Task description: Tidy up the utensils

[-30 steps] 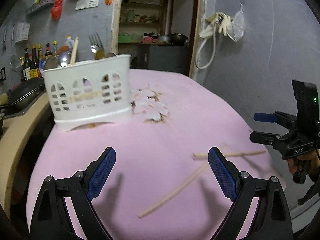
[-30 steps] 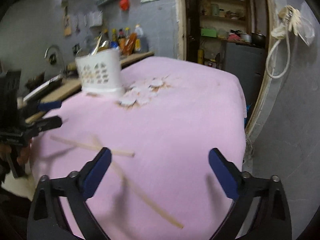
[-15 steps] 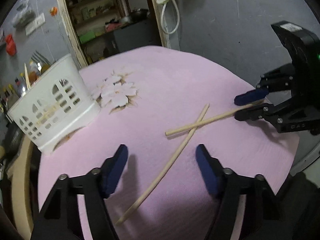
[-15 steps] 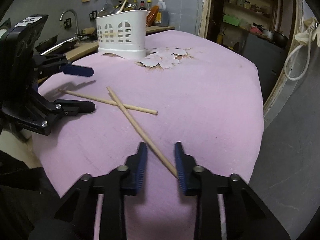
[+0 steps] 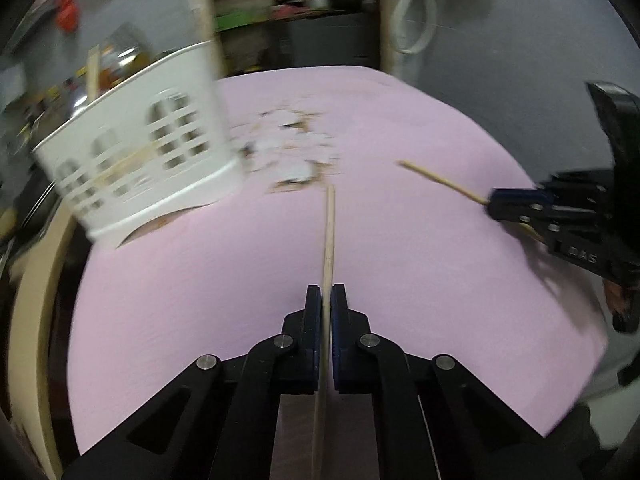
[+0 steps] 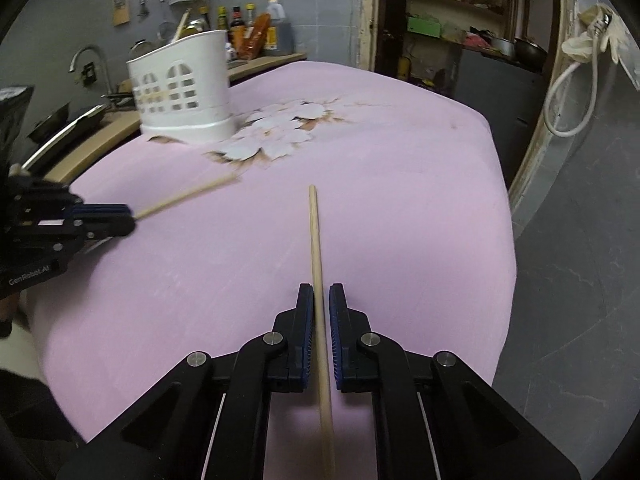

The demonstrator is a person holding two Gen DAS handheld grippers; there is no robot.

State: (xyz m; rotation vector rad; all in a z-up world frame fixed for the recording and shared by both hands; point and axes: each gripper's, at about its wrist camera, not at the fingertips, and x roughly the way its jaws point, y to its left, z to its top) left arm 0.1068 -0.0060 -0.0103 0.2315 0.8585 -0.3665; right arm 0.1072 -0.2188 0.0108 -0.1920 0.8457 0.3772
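Note:
My left gripper (image 5: 326, 294) is shut on a wooden chopstick (image 5: 329, 236) that points forward above the pink tablecloth (image 5: 208, 288). My right gripper (image 6: 321, 294) is shut on a second wooden chopstick (image 6: 315, 236), also lifted and pointing forward. Each gripper shows in the other's view: the right one (image 5: 496, 204) with its chopstick (image 5: 440, 180), the left one (image 6: 128, 218) with its chopstick (image 6: 188, 196). The white perforated utensil basket (image 5: 144, 152) stands at the far left of the table, with several utensils in it; it also shows in the right wrist view (image 6: 184, 88).
A white flower print (image 6: 280, 132) lies on the cloth beside the basket. A wooden counter (image 6: 96, 140) with a pan and bottles (image 6: 248, 32) runs along the left. A doorway with shelves (image 6: 452, 20) is behind the table. The cloth edge (image 6: 506, 208) drops off at right.
Both grippers have closed, each on one chopstick, and lifted them off the cloth. The chopsticks lay crossed on the table before. The left wrist view is blurred by motion.

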